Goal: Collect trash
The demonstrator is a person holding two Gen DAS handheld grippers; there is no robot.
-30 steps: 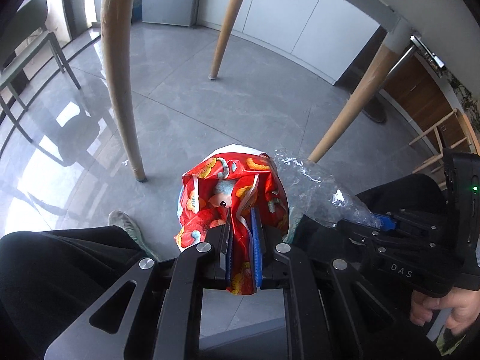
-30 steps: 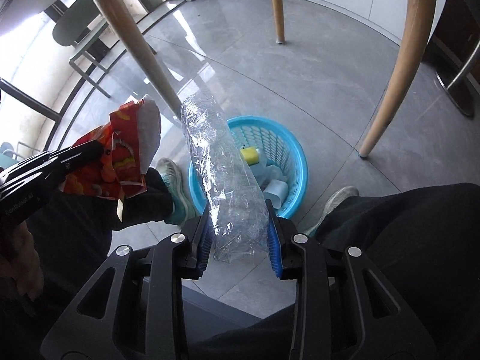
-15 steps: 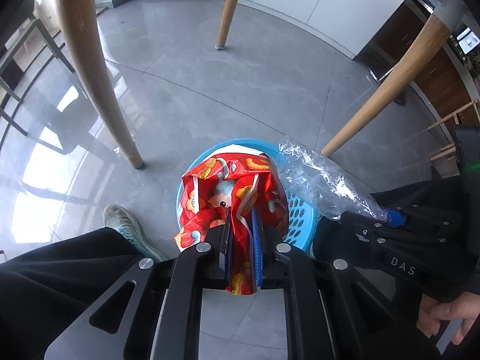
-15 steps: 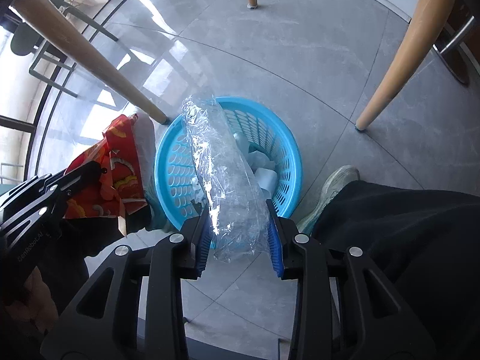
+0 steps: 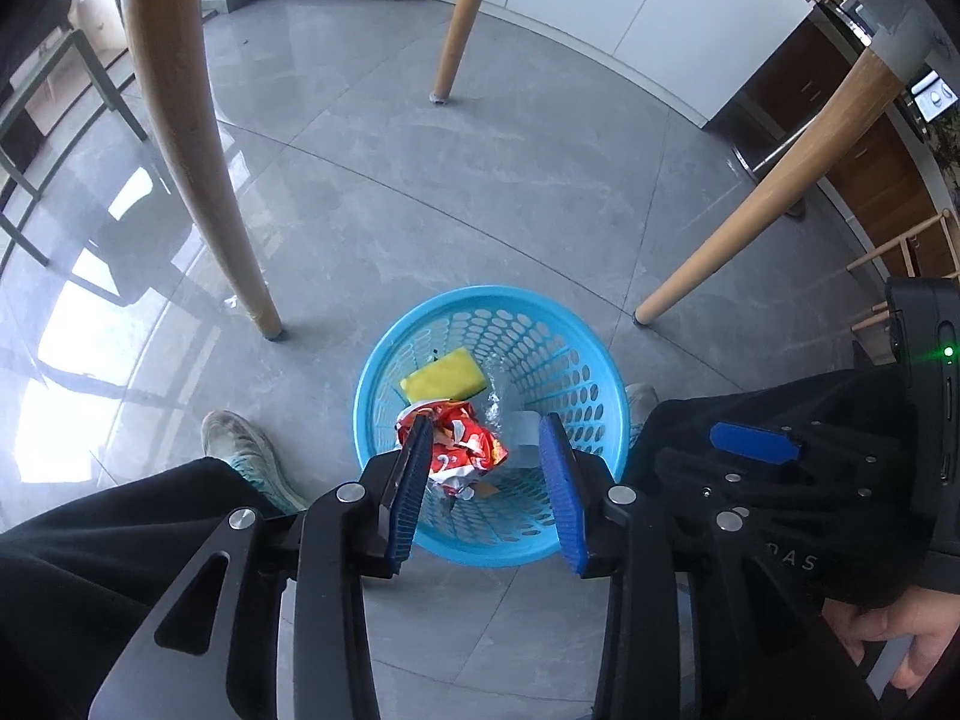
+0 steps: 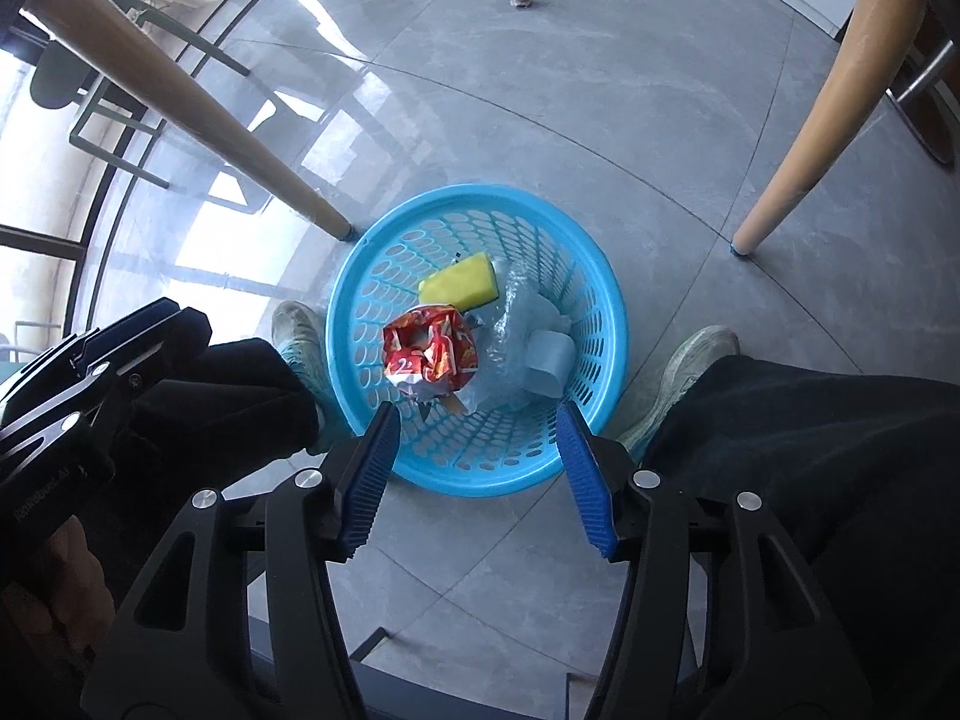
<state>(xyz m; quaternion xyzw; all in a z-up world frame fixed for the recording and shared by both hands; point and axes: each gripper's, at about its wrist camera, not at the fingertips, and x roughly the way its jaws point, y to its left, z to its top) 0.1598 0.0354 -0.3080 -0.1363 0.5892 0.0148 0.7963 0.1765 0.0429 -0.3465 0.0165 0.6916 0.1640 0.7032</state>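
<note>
With both tools (image 5: 487,438) gaping, nothing's held.

left gripper (image 5: 485,468) and right gripper (image 6: 477,450) point steeply downward side by side, jaws just opened and holding nothing, between the person's dark-trousered legs (image 6: 810,450).

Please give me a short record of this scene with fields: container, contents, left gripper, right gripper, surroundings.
container: round blue perforated plastic basket on grey tiled floor
contents: crumpled red snack wrapper, yellow sponge block, crushed clear plastic bottle, pale blue cup-like item
left gripper: jaws just opened, empty, above basket
right gripper: jaws just opened, empty, above basket
surroundings: wooden table legs; person's shoes either side of basket
</note>
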